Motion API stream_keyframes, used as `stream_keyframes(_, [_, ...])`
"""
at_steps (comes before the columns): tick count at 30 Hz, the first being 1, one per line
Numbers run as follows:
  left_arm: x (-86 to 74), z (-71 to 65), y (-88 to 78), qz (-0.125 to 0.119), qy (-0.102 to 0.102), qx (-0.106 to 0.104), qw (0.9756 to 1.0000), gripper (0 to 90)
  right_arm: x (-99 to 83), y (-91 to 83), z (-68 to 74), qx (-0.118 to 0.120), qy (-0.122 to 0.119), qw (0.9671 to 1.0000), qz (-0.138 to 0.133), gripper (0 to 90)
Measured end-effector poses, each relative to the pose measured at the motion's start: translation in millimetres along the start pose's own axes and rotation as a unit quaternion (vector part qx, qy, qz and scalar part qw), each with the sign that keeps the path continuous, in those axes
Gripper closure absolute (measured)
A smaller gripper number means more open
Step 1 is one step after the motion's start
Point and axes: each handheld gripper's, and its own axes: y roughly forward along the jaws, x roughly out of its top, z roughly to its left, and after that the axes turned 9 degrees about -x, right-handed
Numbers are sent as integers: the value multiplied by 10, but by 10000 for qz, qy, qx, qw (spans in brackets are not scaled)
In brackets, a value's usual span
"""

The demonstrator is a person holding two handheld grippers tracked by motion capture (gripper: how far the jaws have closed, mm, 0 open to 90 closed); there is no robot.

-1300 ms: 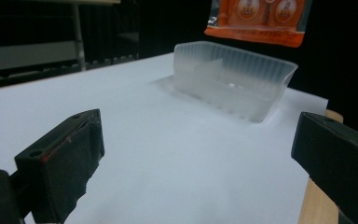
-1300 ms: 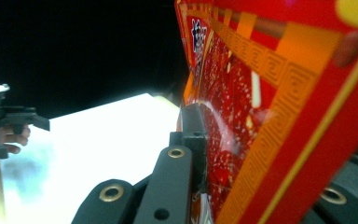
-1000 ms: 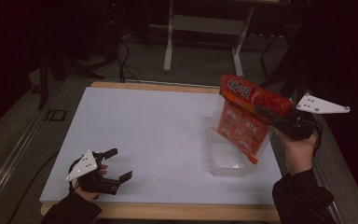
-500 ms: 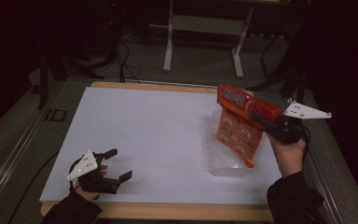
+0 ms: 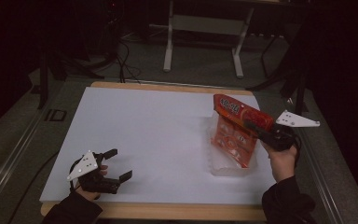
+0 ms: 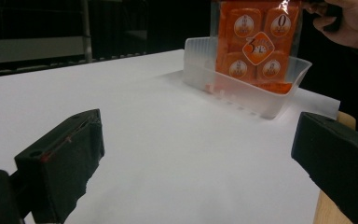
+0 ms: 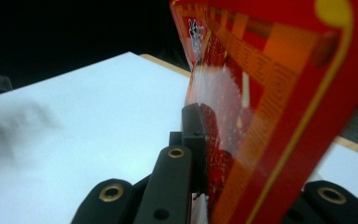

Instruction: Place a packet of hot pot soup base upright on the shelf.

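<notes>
The right tool (image 5: 251,125) pinches the snack packet's (image 5: 235,135) top edge, so it hangs into the clear tub (image 5: 233,168) beneath.

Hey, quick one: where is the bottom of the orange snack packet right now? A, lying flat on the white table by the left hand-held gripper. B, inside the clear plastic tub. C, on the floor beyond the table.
B: the orange snack packet hangs from the right hand-held gripper with its lower end down inside the clear plastic tub.
</notes>
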Motion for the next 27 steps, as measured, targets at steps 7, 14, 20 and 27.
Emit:
stream_keyframes(7, [-2, 1, 2, 3, -31, -4, 10000, 32, -133, -13, -29, -5, 157, 9999, -65, 900])
stream_keyframes(14, [-5, 5, 5, 5, -65, -9, 10000, 32, -141, -15, -24, -156, 195, 9997, -83, 897])
stream_keyframes(20, [-6, 10, -1, -4, -91, -16, 10000, 32, -154, -29, -85, -274, 498, 9982, -166, 790])
stream_keyframes(27, [-5, 7, 3, -11, -113, -41, 9999, 32, -142, -102, -128, -673, 608, 9958, -153, 502])
